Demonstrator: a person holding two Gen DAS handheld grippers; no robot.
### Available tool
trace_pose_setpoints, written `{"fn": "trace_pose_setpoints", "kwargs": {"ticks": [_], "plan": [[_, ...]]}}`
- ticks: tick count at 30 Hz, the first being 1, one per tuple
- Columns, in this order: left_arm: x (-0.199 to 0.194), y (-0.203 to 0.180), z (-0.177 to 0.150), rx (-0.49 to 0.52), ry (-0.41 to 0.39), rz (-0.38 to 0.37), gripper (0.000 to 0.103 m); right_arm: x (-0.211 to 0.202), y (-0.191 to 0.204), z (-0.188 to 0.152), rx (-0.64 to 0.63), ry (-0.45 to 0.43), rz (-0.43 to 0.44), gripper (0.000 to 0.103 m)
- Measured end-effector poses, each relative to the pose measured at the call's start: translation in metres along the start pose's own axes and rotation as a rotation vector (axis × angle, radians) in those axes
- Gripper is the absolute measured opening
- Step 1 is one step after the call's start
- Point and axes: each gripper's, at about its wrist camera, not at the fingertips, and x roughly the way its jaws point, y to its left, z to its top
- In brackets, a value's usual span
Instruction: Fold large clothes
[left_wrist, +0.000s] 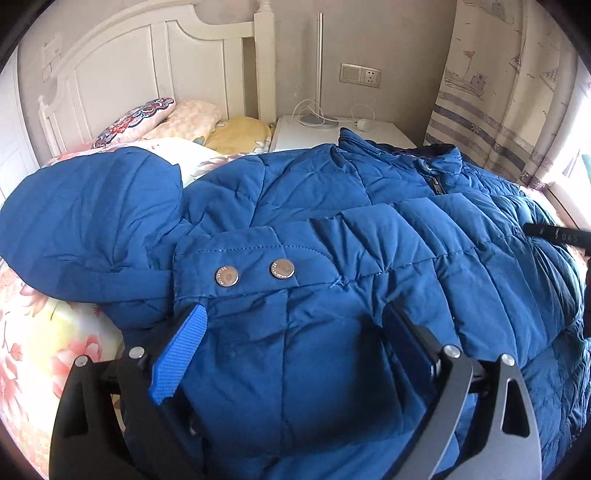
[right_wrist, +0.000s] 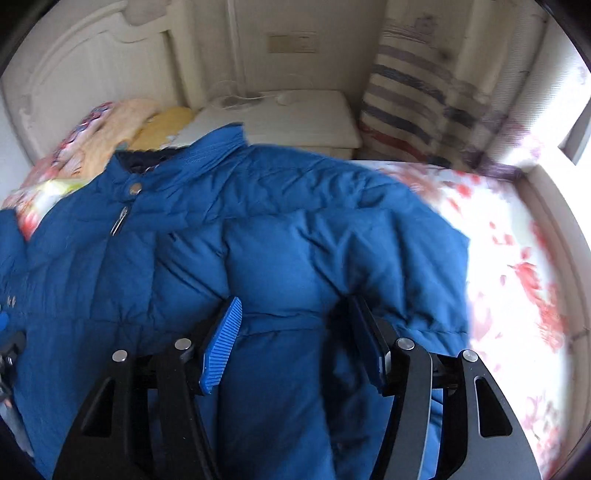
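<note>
Floral bed (left_wrist: 55, 343) | blue jacket (left_wrist: 332, 229) | left jaws spread over cuff | right jaws pinching sleeve (right_wrist: 288, 332)

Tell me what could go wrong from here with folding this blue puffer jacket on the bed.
1. The right gripper pinches a thick puffy sleeve; the slick padding may slip out mid-fold.
2. The left gripper stands open over the sleeve cuff already laid across the jacket; nothing pins it, so tugging may undo that fold.
3. The hood sprawls sideways on the floral bedsheet and may leave the bundle lopsided.
</note>
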Motion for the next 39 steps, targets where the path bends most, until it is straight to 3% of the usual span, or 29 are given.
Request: {"fn": "trace_pose_setpoints", "kwargs": {"ticks": [3,4,5,7,10,12,15,17,19,21,24,27,29,35,39], "plan": [[0.001,0.001,0.000,-0.005,0.003,-0.008,0.096,-0.006,-0.009,0.007,0.046,-0.090,0.010,0.061],[0.001,0.001,0.000,-0.006,0.003,-0.008,0.096,0.005,-0.011,0.007,0.040,-0.055,-0.022,0.065],[0.000,0.000,0.000,-0.005,0.002,-0.007,0.096,0.030,-0.015,0.002,0.027,0.048,-0.023,0.068],[0.001,0.001,0.001,-0.004,0.004,-0.007,0.096,0.030,-0.020,0.002,0.041,0.043,-0.008,0.069],[0.001,0.001,0.000,-0.007,0.004,-0.011,0.097,0.007,-0.012,0.000,0.041,0.008,-0.084,0.068],[0.001,0.000,0.000,-0.007,0.007,-0.014,0.099,-0.021,0.008,-0.013,-0.007,-0.087,-0.018,0.068],[0.001,0.000,0.000,-0.006,0.008,-0.019,0.100,-0.024,0.036,-0.038,-0.137,-0.024,0.075,0.074],[0.001,0.000,0.000,-0.007,0.010,-0.019,0.100,-0.007,0.043,-0.054,-0.215,0.037,0.062,0.079],[0.001,0.000,0.000,-0.006,0.009,-0.020,0.100,-0.009,0.037,-0.052,-0.183,0.043,0.060,0.079],[0.001,0.000,0.000,-0.006,0.010,-0.019,0.100,-0.024,0.039,-0.054,-0.155,0.031,0.000,0.078],[0.002,-0.001,0.001,-0.006,0.013,-0.019,0.100,-0.057,0.050,-0.069,-0.184,-0.044,0.082,0.080],[0.002,0.000,0.001,-0.007,0.015,-0.020,0.101,-0.044,0.055,-0.089,-0.251,0.019,0.060,0.083],[0.002,-0.001,0.001,-0.005,0.015,-0.019,0.101,-0.036,0.043,-0.092,-0.200,0.016,0.125,0.084],[0.003,-0.003,0.000,0.003,0.015,-0.006,0.101,-0.042,0.047,-0.090,-0.171,0.016,0.112,0.082],[0.005,-0.006,0.000,0.017,0.025,0.013,0.101,-0.052,0.034,-0.060,-0.076,-0.098,0.090,0.080]]}}
